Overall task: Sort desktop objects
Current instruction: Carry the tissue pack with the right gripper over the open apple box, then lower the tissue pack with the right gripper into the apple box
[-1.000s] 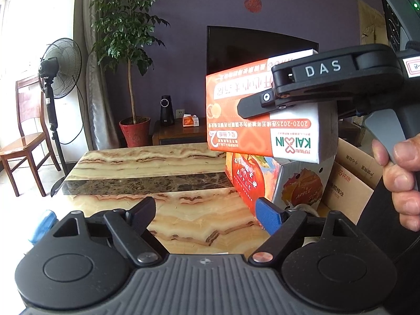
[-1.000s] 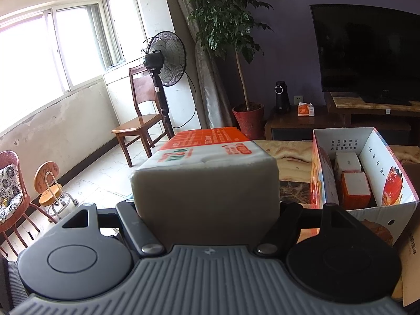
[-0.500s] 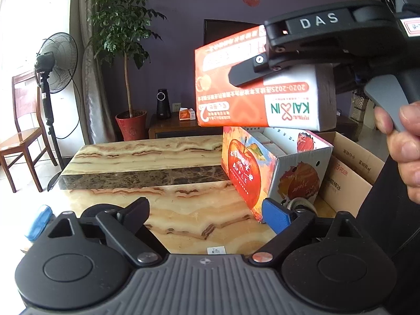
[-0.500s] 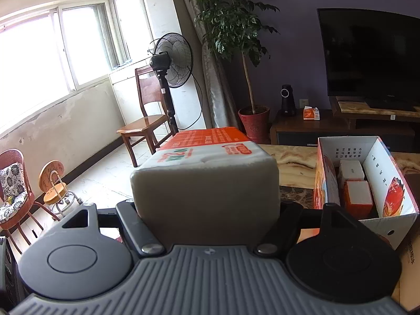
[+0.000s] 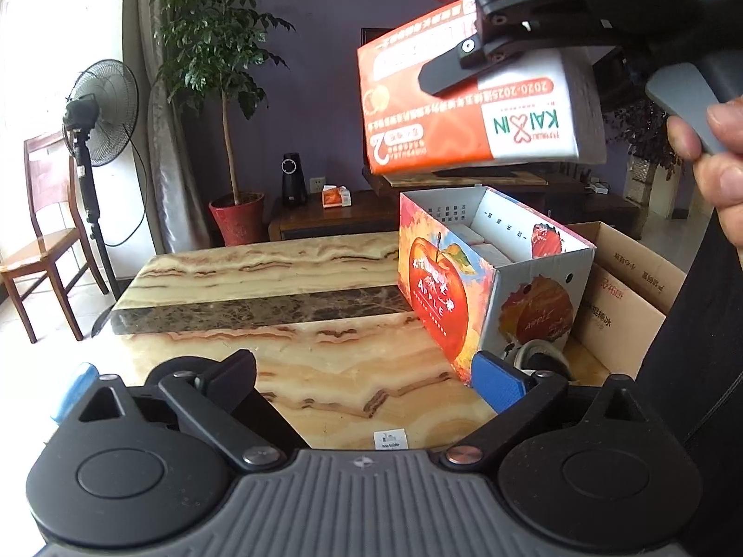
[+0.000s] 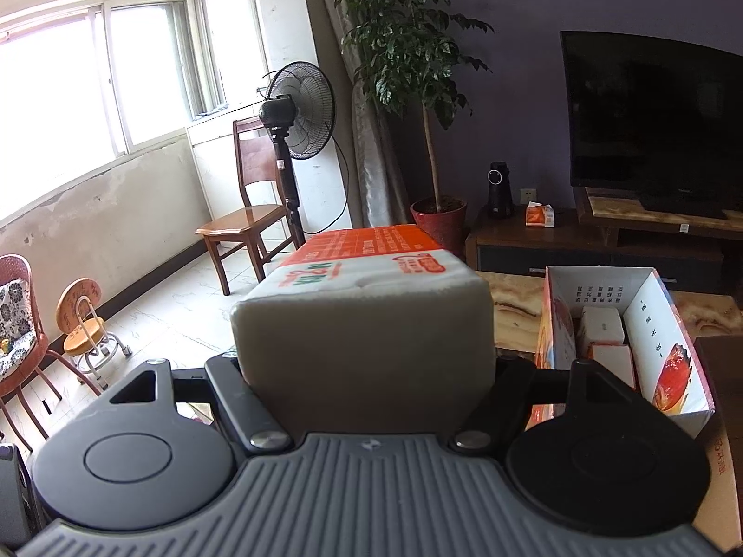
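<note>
One orange-white pack [image 5: 469,106] clamped in right gripper [image 6: 364,320]; left gripper [image 5: 288,380] empty, jaws opening. Carton [image 5: 538,269] holds perhaps two boxes.

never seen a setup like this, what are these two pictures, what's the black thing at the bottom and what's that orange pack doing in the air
There is no robot here. A person holds a hand-operated two-finger gripper in each hand, and each gripper carries a wide-angle camera looking forward along its fingers. The black and grey shape at the bottom of each picture is that gripper's own body.

The left wrist view shows the left gripper over a marble-patterned table; its jaws are opening with nothing between them. Higher up you see the right gripper, squeezed by a hand, clamped on an orange-and-white pack held in the air.

The right wrist view shows that same pack from behind, between the right gripper's fingers.

On the table stands an open apple-printed box with smaller packs inside. A plain cardboard box sits beside it.
</note>
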`<state>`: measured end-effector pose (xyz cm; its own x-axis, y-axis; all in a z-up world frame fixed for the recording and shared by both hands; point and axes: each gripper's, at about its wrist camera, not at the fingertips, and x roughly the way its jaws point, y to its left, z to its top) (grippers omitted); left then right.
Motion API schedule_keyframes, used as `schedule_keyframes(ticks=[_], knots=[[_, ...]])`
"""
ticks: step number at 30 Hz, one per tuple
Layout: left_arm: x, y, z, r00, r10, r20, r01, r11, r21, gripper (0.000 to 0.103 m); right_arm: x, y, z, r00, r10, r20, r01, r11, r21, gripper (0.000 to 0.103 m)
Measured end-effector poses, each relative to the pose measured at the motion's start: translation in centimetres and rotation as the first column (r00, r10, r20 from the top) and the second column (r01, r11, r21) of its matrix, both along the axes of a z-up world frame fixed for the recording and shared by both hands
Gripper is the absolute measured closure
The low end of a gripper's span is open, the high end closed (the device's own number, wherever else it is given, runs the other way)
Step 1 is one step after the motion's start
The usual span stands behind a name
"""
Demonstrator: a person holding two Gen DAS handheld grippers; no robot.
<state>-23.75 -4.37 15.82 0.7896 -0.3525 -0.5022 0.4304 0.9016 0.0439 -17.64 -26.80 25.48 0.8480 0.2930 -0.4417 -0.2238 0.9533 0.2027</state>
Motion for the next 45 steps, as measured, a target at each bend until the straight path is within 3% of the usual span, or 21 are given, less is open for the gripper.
schedule_keyframes(ticks=[9,13,21,30,33,38,45], knots=[[0.7,0.6,-0.1,1.0,0.0,-0.03,-0.001,0.999,-0.038,0.001,1.1,-0.5,0.5,1.0,0.004,-0.017,-0.005,1.0,-0.008,0.028],[0.8,0.8,-0.1,1.0,-0.006,-0.002,0.006,0.999,-0.036,0.001,2.8,-0.9,1.3,0.999,0.017,-0.042,-0.018,1.0,-0.012,0.028],[3.3,1.3,-1.3,0.999,-0.005,-0.053,0.004,1.0,-0.018,0.001,6.9,-1.9,3.0,0.997,0.033,-0.075,-0.037,0.998,-0.051,0.028],[7.3,1.1,-1.6,0.998,-0.043,-0.049,0.042,0.999,-0.021,0.001,12.3,-7.6,6.4,0.99,-0.055,-0.13,0.039,0.991,-0.127,0.028],[9.0,0.6,-1.7,0.998,-0.056,-0.04,0.055,0.998,-0.015,0.001,14.2,-10.4,5.0,0.973,-0.103,-0.207,0.077,0.989,-0.128,0.028],[12.2,-0.8,-2.4,0.997,-0.055,-0.055,0.054,0.998,-0.018,0.001,17.3,-14.2,-0.2,0.924,-0.168,-0.342,0.134,0.984,-0.122,0.029],[16.2,-2.9,-3.6,0.992,-0.102,-0.068,0.101,0.995,-0.017,0.001,20.2,-16.4,-6.6,0.858,-0.206,-0.471,0.143,0.976,-0.167,0.029]])
